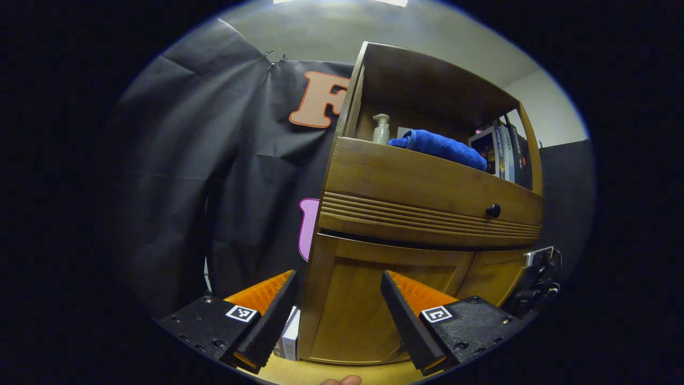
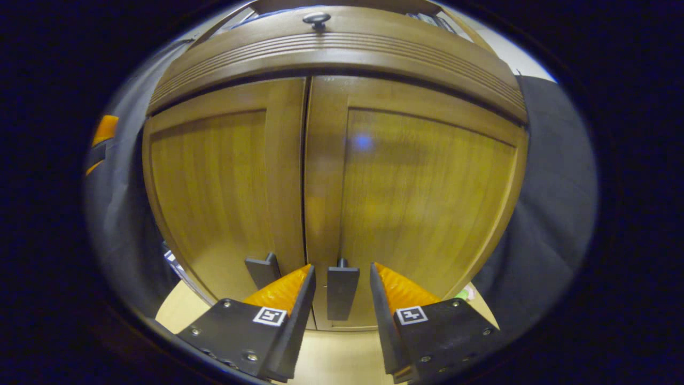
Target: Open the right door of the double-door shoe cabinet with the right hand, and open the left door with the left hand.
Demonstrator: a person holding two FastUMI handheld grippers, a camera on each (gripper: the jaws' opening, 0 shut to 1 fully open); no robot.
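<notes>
Evidently the right gripper point(image 2: 342, 283) has its fingers spread either side of the dark flat handle point(image 2: 342, 291) of the right wooden door point(image 2: 417, 203) — straddling it, not yet pinching, ready to pull. Both doors look closed. The left gripper point(image 1: 339, 299) hangs open by the brown wooden shoe cabinet's point(image 1: 427, 187) left corner, apart from the left door's handle point(image 2: 263, 270) — probably waiting its turn.
</notes>
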